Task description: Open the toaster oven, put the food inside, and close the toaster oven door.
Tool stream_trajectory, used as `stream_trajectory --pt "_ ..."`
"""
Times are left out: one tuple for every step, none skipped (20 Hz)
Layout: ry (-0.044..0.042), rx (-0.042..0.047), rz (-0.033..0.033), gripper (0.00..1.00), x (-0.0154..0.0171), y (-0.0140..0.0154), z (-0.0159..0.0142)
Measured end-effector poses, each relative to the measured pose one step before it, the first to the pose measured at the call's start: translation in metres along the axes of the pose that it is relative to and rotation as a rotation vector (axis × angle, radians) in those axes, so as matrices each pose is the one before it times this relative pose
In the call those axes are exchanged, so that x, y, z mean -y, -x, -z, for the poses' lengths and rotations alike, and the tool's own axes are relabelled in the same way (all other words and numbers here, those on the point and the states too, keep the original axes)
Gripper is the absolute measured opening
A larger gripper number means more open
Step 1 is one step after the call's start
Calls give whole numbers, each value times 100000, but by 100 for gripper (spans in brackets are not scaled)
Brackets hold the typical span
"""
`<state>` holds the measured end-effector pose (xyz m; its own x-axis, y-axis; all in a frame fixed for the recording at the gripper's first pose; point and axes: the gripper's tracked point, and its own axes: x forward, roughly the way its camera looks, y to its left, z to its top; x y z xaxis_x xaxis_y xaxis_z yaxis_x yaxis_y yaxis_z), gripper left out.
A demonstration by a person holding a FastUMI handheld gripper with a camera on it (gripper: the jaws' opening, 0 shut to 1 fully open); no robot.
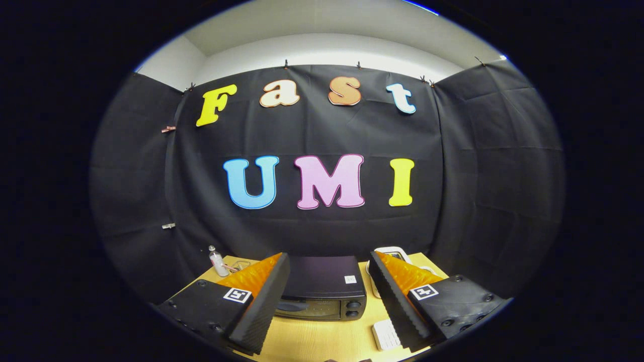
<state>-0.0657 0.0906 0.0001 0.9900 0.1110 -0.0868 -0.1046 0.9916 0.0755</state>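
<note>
Both fingers of the gripper (329, 296) stand spread wide apart with nothing between their pads, holding nothing and raised above the light wooden bench (322, 339).

Seen from the gripper view, the black box-shaped metal toaster oven (324, 289) sits straight ahead in the gap between the fingers, toward the back edge of the bench and close to the cloth wall. Its glass door (308, 308) appears closed, with two round black knobs (353, 308) stacked at the door's right side. A small clear plastic bottle with a white cap (217, 261) stands near the back left corner of the bench, and beside it lies something thin like a wire rack (240, 265), too small to identify. A white rounded object (392, 251) rises behind the right finger near the back right corner, and a small white ribbed block (386, 334) lies on the bench just beside the right finger's base. Which item is the food cannot be told.

The oven looks rigid and heavy enough to stay put, though a hard tug could slide it on the smooth wood. Its door probably hinges at the bottom, so the sensible hold is the handle along the door's upper edge, which is hard to make out here; glass and smooth metal would be slippery elsewhere.
</note>
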Motion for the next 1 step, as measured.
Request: stream_trajectory --pt "-569 -292 -122 98 -84 0 129"
